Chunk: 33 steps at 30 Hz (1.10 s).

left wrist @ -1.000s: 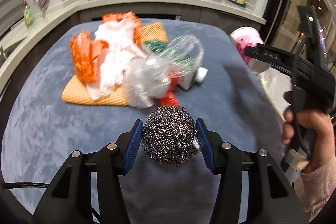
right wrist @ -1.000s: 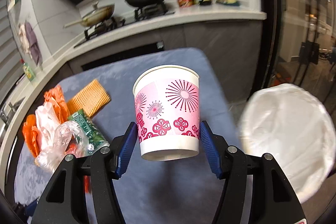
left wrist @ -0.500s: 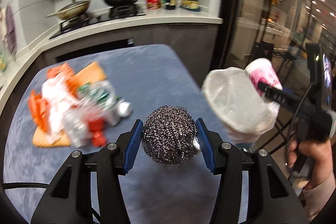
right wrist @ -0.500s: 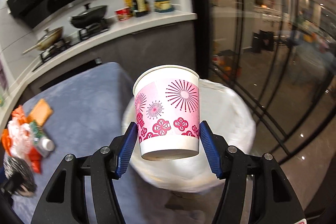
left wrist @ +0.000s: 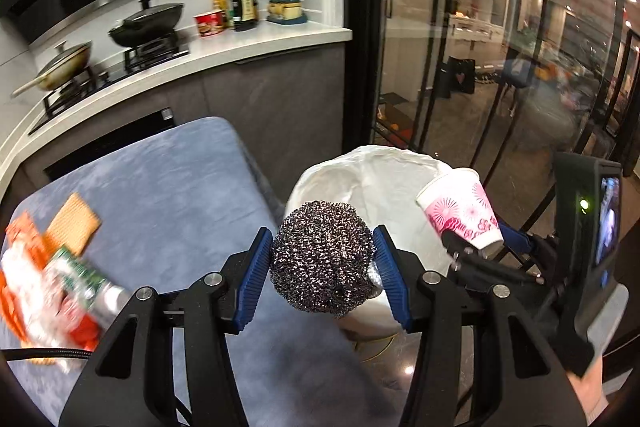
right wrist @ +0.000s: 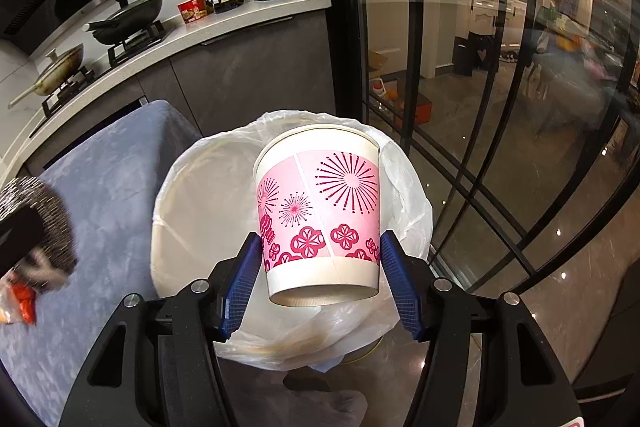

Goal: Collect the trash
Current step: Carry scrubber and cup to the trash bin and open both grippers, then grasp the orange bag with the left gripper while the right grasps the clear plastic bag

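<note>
My left gripper is shut on a steel wool scourer and holds it at the table's right edge, beside the bin. My right gripper is shut on a pink and white paper cup and holds it upright above the open mouth of a white-lined trash bin. The bin also shows in the left wrist view, with the cup over its right side. The scourer shows at the left edge of the right wrist view.
A pile of trash with orange bags, clear plastic, a green packet and a yellow cloth lies on the blue-grey table. A kitchen counter with pans stands behind. Glass doors stand right of the bin.
Both grippers have swung right from the table toward the bin. The cup is now over the bin's mouth and the scourer is next to the bin. Both grips are unchanged.
</note>
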Available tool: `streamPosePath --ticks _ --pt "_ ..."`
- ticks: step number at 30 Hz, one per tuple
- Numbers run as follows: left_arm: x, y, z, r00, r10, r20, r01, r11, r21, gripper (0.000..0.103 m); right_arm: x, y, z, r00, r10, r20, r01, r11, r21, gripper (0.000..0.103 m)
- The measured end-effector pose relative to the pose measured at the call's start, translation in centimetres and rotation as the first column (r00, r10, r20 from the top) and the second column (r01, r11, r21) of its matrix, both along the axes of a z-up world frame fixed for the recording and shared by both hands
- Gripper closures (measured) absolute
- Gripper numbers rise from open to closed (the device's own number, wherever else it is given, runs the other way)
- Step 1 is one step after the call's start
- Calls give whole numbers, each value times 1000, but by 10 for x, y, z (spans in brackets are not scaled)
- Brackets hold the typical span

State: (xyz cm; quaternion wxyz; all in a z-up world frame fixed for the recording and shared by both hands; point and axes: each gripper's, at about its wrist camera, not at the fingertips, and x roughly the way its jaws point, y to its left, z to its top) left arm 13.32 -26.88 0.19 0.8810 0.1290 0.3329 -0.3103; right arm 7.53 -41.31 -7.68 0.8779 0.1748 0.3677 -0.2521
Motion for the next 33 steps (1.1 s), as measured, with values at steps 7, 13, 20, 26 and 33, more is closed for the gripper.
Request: streamPosePath --ticks 7,13,20,26,33 --pt "12 -27 -12 999 -23 -45 23 1000 4 52 2 -11 -6 1000 -17 -7 17 1000 3 44" --pt "19 -44 -16 999 -30 -44 30 999 17 51 4 -13 -6 1000 -20 -4 19 1000 -9 43" --pt "23 -45 -9 999 -18 -28 18 1000 -1 38 1 -15 -1 999 -35 9 35 999 -8 42" --pt "29 -32 -3 1000 13 -21 -14 1000 -15 35 -6 -7 11 999 -27 37 28 1000 -11 42" --pt "33 7 6 996 84 -8 -84 996 -32 34 -11 14 37 997 4 81 -1 1000 -31 38"
